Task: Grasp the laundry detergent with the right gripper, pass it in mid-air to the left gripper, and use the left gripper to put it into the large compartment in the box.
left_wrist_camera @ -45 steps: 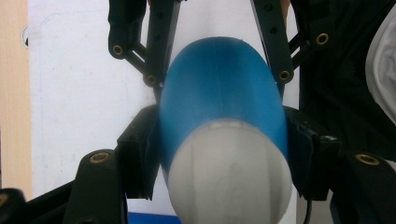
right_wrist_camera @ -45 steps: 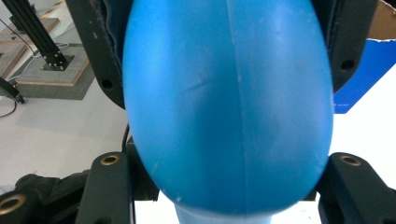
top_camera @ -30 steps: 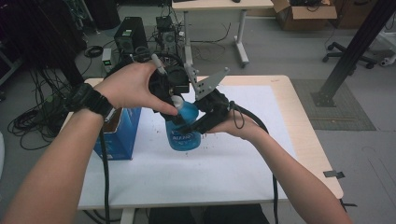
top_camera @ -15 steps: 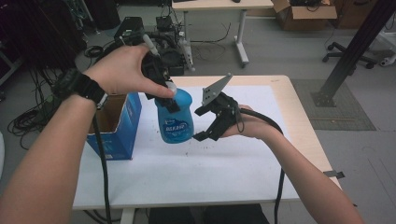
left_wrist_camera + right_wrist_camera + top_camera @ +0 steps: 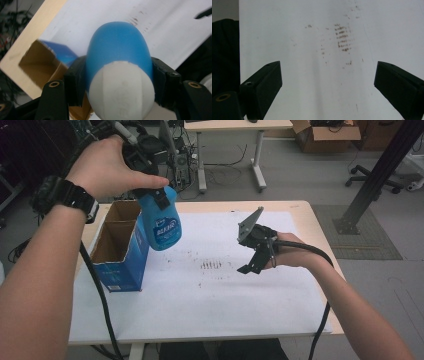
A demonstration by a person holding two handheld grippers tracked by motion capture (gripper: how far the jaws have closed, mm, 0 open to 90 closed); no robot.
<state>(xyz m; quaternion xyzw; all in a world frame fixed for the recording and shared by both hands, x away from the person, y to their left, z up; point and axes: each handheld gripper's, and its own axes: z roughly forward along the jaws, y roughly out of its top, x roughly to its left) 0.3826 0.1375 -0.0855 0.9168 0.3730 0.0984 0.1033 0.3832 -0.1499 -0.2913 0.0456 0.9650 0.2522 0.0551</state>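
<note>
The left gripper (image 5: 150, 157), jaws pinching the blue bottle (image 5: 162, 222) near its top at upper left, hangs it beside the open box (image 5: 117, 247), likely for dropping in, while the right gripper (image 5: 252, 252), jaws just spread and empty, hovers over the surface (image 5: 210, 295)

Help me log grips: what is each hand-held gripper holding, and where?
Left hand-held gripper clamps the blue bottle near its top; right hand-held gripper holds nothing.

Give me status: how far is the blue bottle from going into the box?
Done: right gripper has let go, jaws just opened with nothing between them. In hand: left gripper is shut on the blue bottle, held in the air beside the open cardboard box. Left: move it over the opening, lower it in and release, probably.
</note>
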